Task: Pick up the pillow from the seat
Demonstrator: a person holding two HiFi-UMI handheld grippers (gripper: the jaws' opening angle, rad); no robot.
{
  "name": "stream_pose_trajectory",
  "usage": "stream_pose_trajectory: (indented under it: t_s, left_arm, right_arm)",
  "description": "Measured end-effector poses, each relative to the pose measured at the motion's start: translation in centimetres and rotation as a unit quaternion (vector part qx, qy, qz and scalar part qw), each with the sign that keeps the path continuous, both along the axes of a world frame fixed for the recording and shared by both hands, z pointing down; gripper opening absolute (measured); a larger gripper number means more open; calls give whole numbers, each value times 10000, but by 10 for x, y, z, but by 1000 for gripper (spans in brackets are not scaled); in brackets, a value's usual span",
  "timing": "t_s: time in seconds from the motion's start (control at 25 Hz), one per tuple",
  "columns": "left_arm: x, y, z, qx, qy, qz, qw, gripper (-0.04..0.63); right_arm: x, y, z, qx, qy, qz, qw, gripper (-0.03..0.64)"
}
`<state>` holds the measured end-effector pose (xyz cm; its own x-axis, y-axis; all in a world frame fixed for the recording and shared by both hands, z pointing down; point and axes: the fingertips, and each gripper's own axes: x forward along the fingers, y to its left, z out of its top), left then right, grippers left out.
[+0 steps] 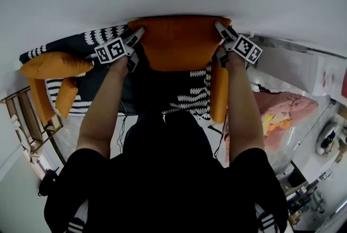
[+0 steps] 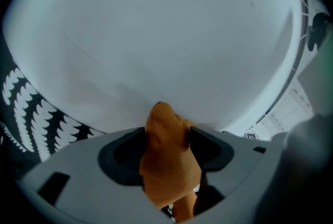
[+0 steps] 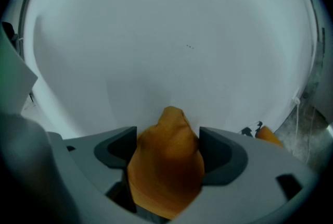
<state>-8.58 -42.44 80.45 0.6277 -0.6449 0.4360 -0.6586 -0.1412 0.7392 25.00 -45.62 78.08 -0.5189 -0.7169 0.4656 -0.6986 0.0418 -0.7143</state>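
An orange pillow [image 1: 179, 42] hangs in the air in front of a white wall, held by its two upper corners. In the head view my left gripper [image 1: 136, 42] grips its left corner and my right gripper [image 1: 221, 39] its right corner. The left gripper view shows a bunched orange pillow corner [image 2: 169, 165] filling the gap of the left gripper [image 2: 166, 139], both pads pressing on it. In the right gripper view another pillow corner [image 3: 166, 171] is pinched the same way in the right gripper [image 3: 167, 147]. The lower part of the pillow is hidden behind my arms.
Below lies a seat with a black-and-white patterned cover [image 1: 190, 99]. Orange cushions [image 1: 54, 64] rest at its left end and an orange side cushion [image 1: 218, 94] at its right. A wooden frame [image 1: 21, 118] stands at the far left, and pink cloth [image 1: 282, 110] lies at the right.
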Motion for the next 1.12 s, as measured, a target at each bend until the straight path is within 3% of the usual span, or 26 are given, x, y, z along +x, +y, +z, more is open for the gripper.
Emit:
stream_pose_trajectory:
  t_s: [0.6, 1.12]
  left_arm:
    - [5, 2, 3, -7, 77, 170, 9998, 220]
    - [10, 11, -4, 92, -77, 374, 9992, 187]
  right_arm:
    - [-5, 1, 4, 89, 315, -76, 9994, 304]
    - [-3, 18, 2, 9, 406, 43, 9992, 256]
